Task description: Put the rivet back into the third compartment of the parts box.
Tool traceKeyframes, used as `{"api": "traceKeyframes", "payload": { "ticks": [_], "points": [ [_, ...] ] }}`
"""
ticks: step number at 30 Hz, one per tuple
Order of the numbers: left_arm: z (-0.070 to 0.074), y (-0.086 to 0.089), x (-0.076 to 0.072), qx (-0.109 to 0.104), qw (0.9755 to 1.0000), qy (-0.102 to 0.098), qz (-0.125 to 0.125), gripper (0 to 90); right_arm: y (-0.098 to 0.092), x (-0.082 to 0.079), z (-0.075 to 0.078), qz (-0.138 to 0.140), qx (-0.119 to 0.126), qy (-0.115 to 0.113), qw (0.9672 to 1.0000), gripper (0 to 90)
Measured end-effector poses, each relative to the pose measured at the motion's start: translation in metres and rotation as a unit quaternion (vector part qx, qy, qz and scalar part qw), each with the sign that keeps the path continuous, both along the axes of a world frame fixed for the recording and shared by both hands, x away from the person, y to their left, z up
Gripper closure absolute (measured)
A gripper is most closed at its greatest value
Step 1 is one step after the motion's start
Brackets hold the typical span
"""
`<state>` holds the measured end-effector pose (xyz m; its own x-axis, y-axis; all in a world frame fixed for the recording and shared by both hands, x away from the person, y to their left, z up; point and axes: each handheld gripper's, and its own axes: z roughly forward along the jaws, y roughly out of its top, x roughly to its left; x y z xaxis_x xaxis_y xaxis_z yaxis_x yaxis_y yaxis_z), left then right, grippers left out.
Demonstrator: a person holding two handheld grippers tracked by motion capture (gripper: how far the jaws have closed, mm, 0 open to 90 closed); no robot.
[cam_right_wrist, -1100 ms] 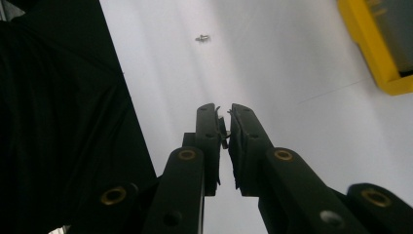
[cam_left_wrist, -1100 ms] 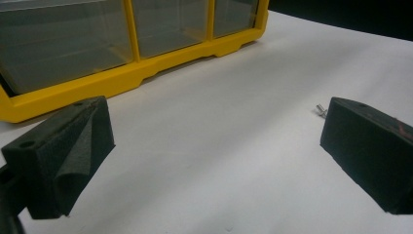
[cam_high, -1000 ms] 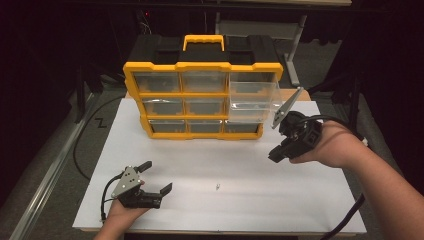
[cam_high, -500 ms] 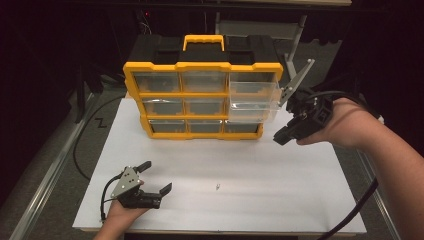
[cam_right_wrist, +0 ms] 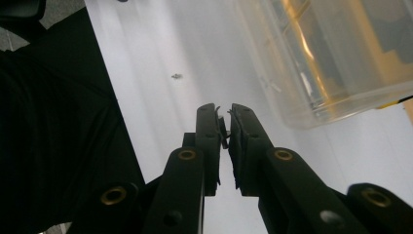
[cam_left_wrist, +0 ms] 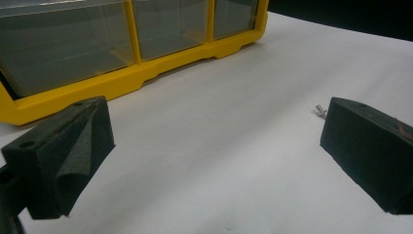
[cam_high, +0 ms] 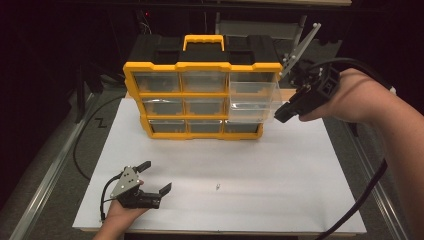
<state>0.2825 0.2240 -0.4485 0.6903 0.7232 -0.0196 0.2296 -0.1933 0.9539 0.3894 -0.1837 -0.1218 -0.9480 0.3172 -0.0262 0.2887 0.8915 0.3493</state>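
The right gripper (cam_high: 281, 114) has risen from the white board (cam_high: 280, 170) to the pulled-out clear drawer (cam_high: 252, 100) of the yellow organizer (cam_high: 202, 95), jaws clenched on a tiny part, apparently a screw. The left gripper (cam_high: 155, 177) rests released near a loose screw (cam_high: 218, 187). Releasing short of the drawer's rim would likely drop the part onto the board.

organizer (cam_high: 200, 95) at board (cam_high: 300, 200) rear; screw (cam_high: 218, 187) front-ctr, well apart.
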Motion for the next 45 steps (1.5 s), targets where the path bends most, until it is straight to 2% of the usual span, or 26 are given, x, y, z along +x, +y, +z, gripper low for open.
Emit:
{"api": "traceKeyframes", "payload": {
  "ticks": [10,23,30,35,38,41,45],
  "points": [
    [0.002,0.001,-0.001,0.007,1.0,-0.002,-0.001,0.3,0.02,0.017,0.017,-0.003,-0.006,-0.013,0.9999,84.1],
    [0.002,0.001,-0.002,0.014,0.9999,-0.002,0.002,0.3,0.04,0.039,0.021,-0.004,-0.016,-0.022,0.9996,84.1],
    [0.002,0.001,-0.001,0.015,0.9999,-0.003,0.0,0.4,0.045,0.054,0.013,-0.012,-0.026,-0.021,0.9994,84.0],
    [0.002,0.001,-0.002,0.007,1.0,-0.005,0.0,0.3,0.046,0.064,-0.001,-0.012,-0.025,-0.008,0.9996,84.0],
    [0.002,0.001,-0.002,0.006,1.0,-0.005,-0.001,0.4,0.047,0.067,-0.003,-0.014,-0.024,-0.003,0.9996,83.2],
    [0.002,0.001,-0.002,0.007,1.0,-0.004,-0.002,0.4,0.047,0.066,-0.001,-0.02,-0.016,-0.005,0.9997,63.2],
    [0.002,0.0,-0.002,0.011,0.9999,-0.002,-0.005,0.3,0.045,0.06,0.007,-0.034,-0.011,-0.016,0.9992,53.8]
  ]
}}
